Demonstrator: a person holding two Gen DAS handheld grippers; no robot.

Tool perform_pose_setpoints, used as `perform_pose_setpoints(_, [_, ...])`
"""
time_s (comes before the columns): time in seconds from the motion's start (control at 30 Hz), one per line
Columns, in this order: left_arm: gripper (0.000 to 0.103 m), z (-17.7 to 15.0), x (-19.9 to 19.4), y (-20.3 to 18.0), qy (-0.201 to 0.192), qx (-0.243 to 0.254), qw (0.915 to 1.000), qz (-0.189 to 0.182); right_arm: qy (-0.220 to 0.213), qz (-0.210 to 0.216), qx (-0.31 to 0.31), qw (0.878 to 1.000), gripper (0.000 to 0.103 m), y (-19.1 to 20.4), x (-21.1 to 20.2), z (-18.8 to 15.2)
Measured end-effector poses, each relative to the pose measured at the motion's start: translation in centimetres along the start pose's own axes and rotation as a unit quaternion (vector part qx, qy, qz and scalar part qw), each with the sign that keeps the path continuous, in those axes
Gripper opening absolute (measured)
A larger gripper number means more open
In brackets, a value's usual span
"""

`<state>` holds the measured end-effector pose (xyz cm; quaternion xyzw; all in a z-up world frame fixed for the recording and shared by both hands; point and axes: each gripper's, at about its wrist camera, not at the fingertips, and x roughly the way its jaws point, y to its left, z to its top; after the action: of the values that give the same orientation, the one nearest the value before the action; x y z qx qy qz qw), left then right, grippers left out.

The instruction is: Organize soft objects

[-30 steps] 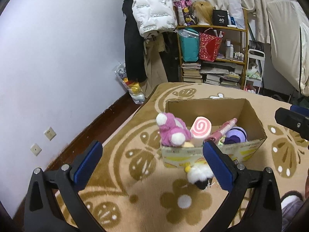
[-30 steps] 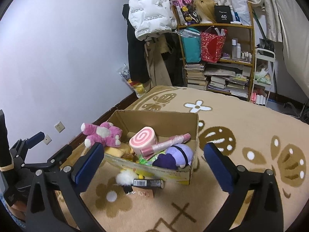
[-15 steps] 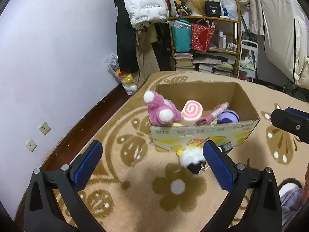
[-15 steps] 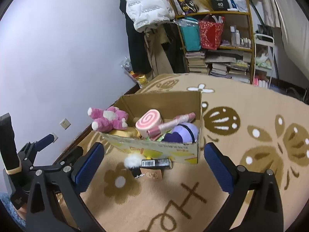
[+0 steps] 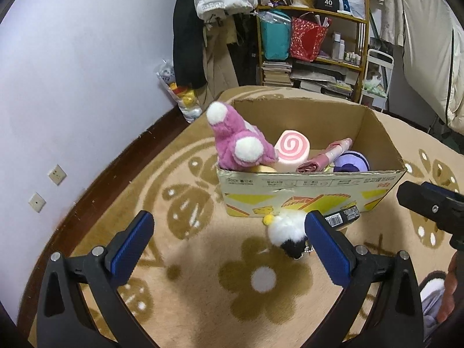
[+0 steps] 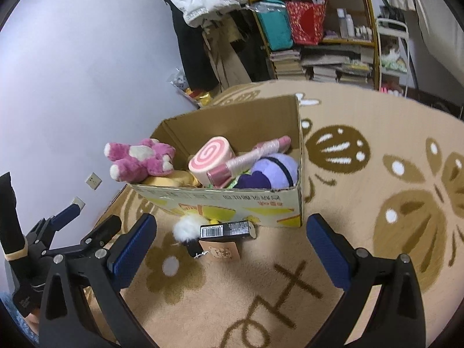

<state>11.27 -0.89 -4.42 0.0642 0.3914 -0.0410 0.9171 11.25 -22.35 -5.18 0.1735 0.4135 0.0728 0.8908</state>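
A cardboard box stands on the rug. It holds a pink plush bear, a pink swirl roll cushion, a pink tube and a purple plush. A white-and-black pompom lies on the rug in front of the box beside a black barcoded tube. My left gripper is open and empty, just short of the pompom. My right gripper is open and empty, above the tube.
A tan flower-patterned rug covers the floor. A bookshelf with bags and books and hanging coats stand behind the box. A lilac wall with sockets runs along the left. A card tag lies by the tube.
Both grippers have tilted down and moved closer to the box front and the pompom. Both stay open and empty. The objects have not moved.
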Motion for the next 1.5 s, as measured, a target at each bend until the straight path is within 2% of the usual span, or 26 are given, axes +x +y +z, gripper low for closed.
perform_pose_setpoints(0.27, [0.103,-0.2,2.8,-0.8,0.021,0.002,0.9997,-0.008,0.031,0.029,0.036,0.998,0.103,-1.3,2.3,-0.3])
perform_pose_setpoints(0.43, [0.103,-0.1,3.7,-1.5,0.022,0.020,0.9995,0.008,0.035,0.021,0.042,0.998,0.103,-1.5,3.1,-0.7])
perform_pose_setpoints(0.67, [0.103,0.1,4.6,-2.3,0.027,0.036,0.9990,0.004,0.047,0.025,0.071,0.996,0.103,-2.7,4.7,-0.7])
perform_pose_setpoints(1.5, [0.103,-0.4,7.4,-3.8,0.057,0.062,0.9964,-0.012,0.097,0.068,0.095,0.988,0.103,-2.6,8.8,-0.6])
